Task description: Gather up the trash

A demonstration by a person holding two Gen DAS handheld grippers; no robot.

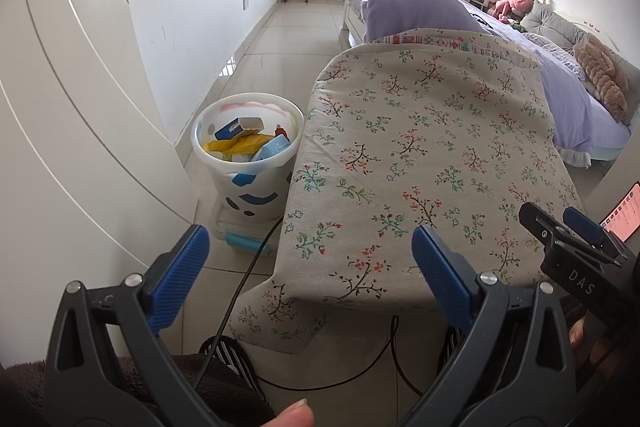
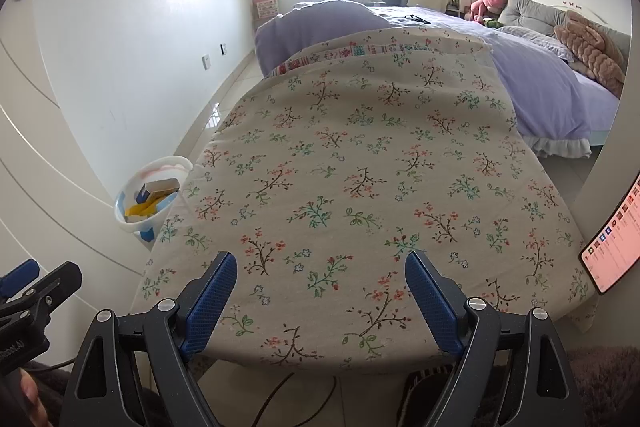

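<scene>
A white bin with blue marks (image 1: 250, 163) stands on the floor left of the table. It holds blue cartons and yellow wrappers (image 1: 244, 141). It also shows in the right wrist view (image 2: 150, 195). My left gripper (image 1: 310, 267) is open and empty, held over the table's near left edge. My right gripper (image 2: 320, 293) is open and empty over the table's near edge. The right gripper also shows at the right edge of the left wrist view (image 1: 568, 227). The floral tablecloth (image 2: 360, 167) has nothing lying on it.
A white curved wall panel (image 1: 80, 107) is at the left. A black cable (image 1: 248, 267) runs down by the table. A phone with a lit screen (image 2: 616, 247) stands at the right. A bed with purple bedding (image 1: 560, 75) lies beyond the table.
</scene>
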